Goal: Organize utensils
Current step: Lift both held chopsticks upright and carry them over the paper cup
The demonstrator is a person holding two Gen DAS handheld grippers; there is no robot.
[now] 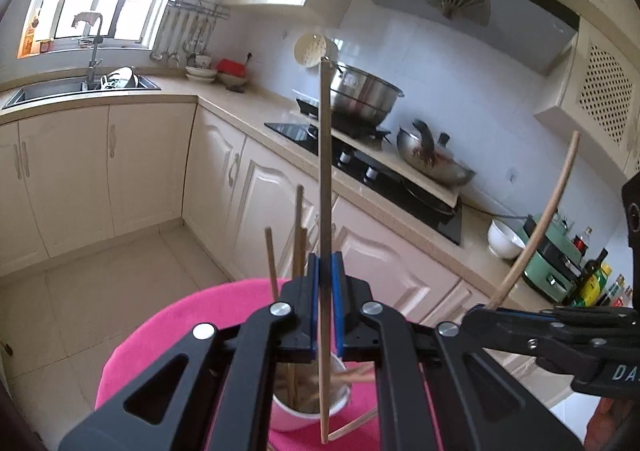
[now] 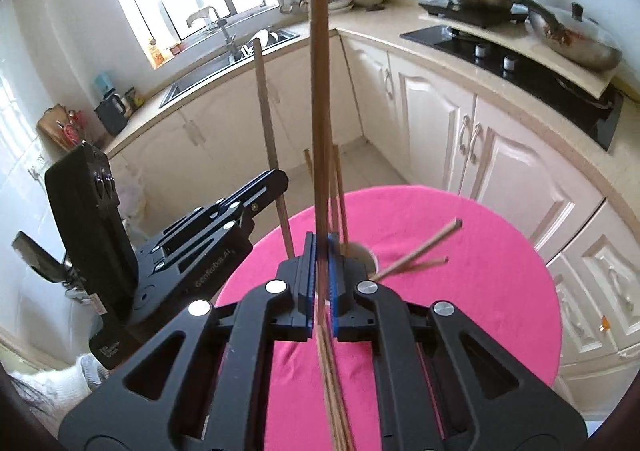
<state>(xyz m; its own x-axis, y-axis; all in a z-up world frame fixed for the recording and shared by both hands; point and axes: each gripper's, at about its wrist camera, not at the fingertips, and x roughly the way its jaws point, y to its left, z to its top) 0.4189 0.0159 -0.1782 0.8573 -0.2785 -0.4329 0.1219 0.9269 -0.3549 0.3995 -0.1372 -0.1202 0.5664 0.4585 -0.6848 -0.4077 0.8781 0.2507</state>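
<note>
The left gripper [image 1: 325, 279] is held over the pink table [image 1: 168, 327], its blue pads clamped on an upright chopstick [image 1: 325, 171] whose lower end is seen beside a white cup [image 1: 308, 411] of chopsticks. To its right, the right gripper [image 2: 320, 263] is likewise closed on a stick [image 2: 320, 111] — blurred below the pads. The cup is largely hidden behind both grippers — only part of its rim is seen.
</note>
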